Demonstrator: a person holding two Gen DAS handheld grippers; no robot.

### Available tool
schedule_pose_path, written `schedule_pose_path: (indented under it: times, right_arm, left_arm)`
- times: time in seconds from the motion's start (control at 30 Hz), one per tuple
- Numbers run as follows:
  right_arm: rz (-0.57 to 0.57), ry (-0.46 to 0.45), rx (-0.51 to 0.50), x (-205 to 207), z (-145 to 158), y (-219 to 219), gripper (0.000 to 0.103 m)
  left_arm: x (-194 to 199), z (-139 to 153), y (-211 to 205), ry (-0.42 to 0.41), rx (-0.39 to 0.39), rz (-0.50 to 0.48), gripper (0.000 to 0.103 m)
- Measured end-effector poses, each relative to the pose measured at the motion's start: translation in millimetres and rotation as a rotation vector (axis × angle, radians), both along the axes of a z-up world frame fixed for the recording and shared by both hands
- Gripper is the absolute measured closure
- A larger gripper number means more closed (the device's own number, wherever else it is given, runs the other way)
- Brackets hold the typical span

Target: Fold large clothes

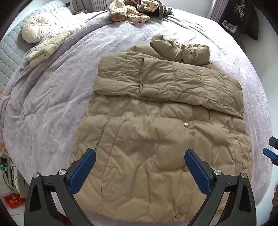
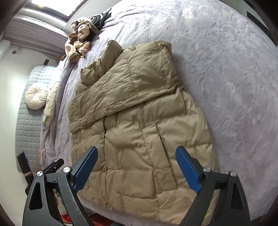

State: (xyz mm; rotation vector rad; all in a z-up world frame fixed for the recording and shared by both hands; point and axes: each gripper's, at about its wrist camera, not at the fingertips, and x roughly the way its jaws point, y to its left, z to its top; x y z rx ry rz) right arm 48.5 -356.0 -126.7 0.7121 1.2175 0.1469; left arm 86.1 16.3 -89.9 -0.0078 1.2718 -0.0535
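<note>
And here's the coat, a big tan puffer, lying flat across the lavender bed with its hem at the near edge and its collar end farther up. Both sleeves look folded in across the chest, one overlapping the other, and the hood sits bunched at the top. The left gripper hangs above the hem with jaws spread wide and nothing between them, and the right gripper is just the same, spread wide and empty over the lower corner on its side. Neither one has hold of any cloth. Now, how will this coat handle? By the look of it, light for its bulk, soft and springy; the quilted filling will likely puff back up after any fold, and the smooth shell looks slippery, so a shallow pinch may slide off. Best bet, I'd say, is a deep bite on the two hem corners, on a stitched seam where the padding is thin, then carry the hem up toward the sleeves. Watch the snap on the front: hard, but small. Containers? None in view. A striped garment is heaped at the far edge, a round cushion near the headboard.
</note>
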Motion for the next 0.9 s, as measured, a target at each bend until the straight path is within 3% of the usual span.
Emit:
schedule_pose_path:
  times: [0.2, 0.43, 0.67, 0.8, 0.9]
  right_arm:
    - [-0.042, 0.029, 0.071, -24, -2, 14, 0.011]
    - [-0.172, 0.102, 0.169, -70, -23, 38, 0.010]
    - [-0.320, 0.193, 0.272, -133, -56, 63, 0.010]
    - [-0.368, 0.226, 0.288, -155, -69, 65, 0.010]
    - [-0.407, 0.245, 0.292, -168, -77, 62, 0.010]
  left_arm:
    - [-22, 1, 16, 0.005, -0.012, -0.040, 0.001]
    - [-63, -25, 63, 0.081, -0.063, -0.054, 0.001]
    - [-103, -59, 123, 0.178, -0.145, 0.011, 0.001]
    - [-117, -76, 145, 0.217, -0.264, 0.060, 0.001]
    - [-121, -92, 151, 0.239, -0.307, 0.083, 0.001]
